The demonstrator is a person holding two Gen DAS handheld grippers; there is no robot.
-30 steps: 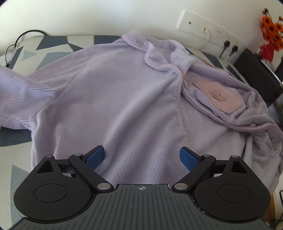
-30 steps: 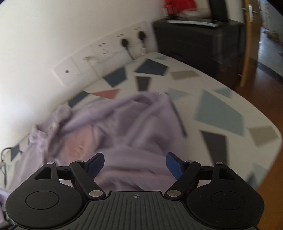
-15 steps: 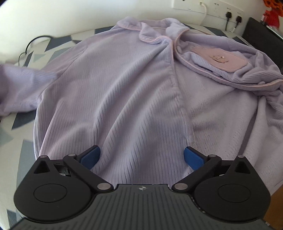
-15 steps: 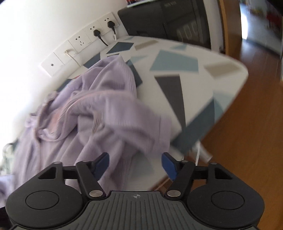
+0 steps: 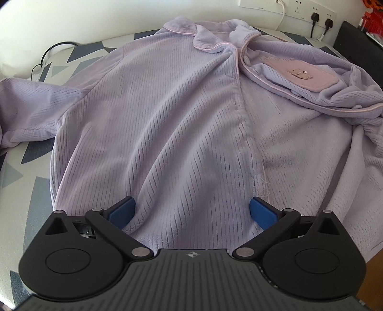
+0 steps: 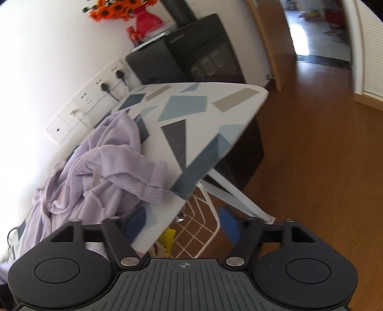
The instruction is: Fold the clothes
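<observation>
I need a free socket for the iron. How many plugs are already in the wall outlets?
2. Both black plugs sit side by side in the white outlet strip behind the board: one left, one right. A thin white cable also hangs nearby; others may be hidden.

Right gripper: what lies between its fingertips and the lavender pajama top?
A bare strip of patterned ironing board separates the right gripper from the lavender pajama top, seen in the right wrist view.

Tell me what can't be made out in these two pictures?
- Lilac ribbed fleece top, left view: hem hidden behind the left tongs; one sleeve cut off by the frame edge.
- Pink chest patch: motif too small.
- Right view: top's far half hidden by bunched folds; surroundings blurred.
</observation>
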